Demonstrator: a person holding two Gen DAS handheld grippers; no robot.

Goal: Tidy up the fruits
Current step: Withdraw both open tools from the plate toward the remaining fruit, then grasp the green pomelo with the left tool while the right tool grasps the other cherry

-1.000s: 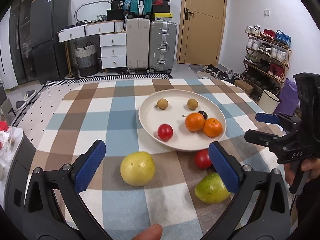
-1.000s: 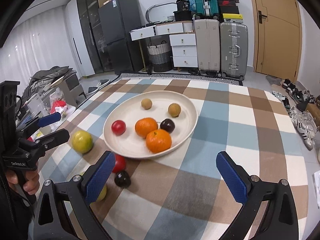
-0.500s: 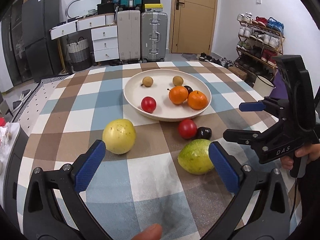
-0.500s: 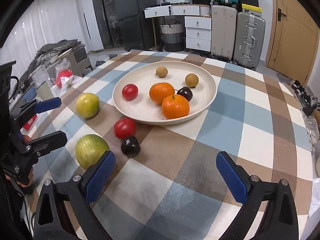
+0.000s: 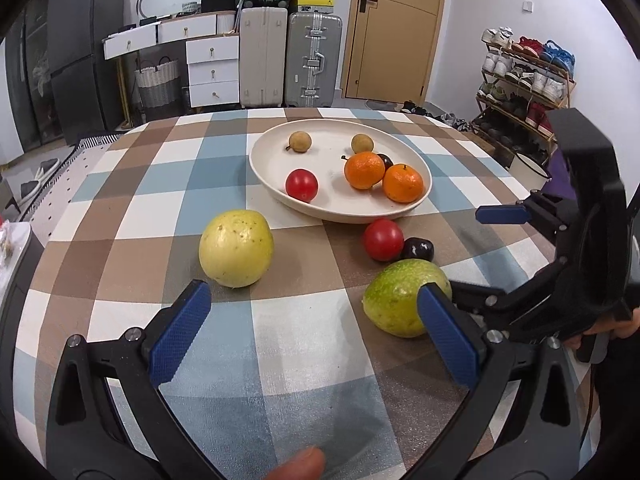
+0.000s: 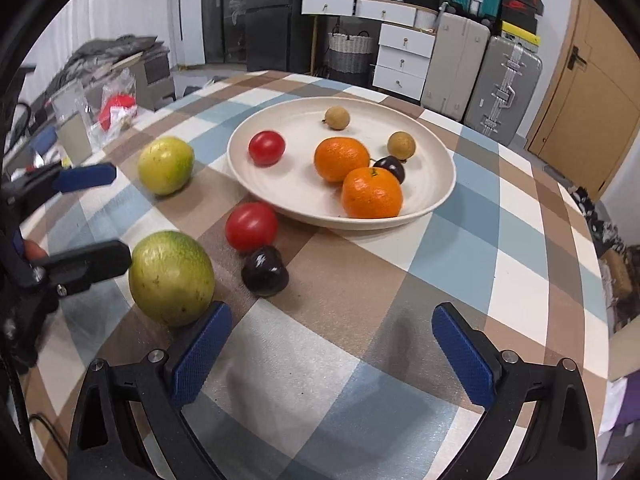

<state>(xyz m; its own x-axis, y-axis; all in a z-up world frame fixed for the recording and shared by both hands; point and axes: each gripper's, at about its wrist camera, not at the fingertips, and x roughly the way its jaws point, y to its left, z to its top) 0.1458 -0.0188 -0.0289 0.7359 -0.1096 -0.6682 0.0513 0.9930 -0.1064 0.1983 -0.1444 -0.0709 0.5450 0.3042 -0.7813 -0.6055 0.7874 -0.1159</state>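
Fruit off plate: yellow pear (image 5: 236,248), green pear (image 5: 400,298), tomato (image 5: 383,239) and plum (image 5: 417,249) lie on the cloth (image 5: 120,216), near the plate's front rim.
Plate (image 5: 280,194): holds two oranges (image 5: 403,183), a tomato, a plum, two small brown fruits; mid-table.
Left gripper (image 5: 312,332): fingers spread wide, holding nothing, low over bare cloth between the pears.
Right gripper (image 6: 332,344): fingers spread, holding nothing; left pad (image 6: 198,354) just beside the green pear, contact unclear.
Open room: bare cloth right of the plate toward the table edge.
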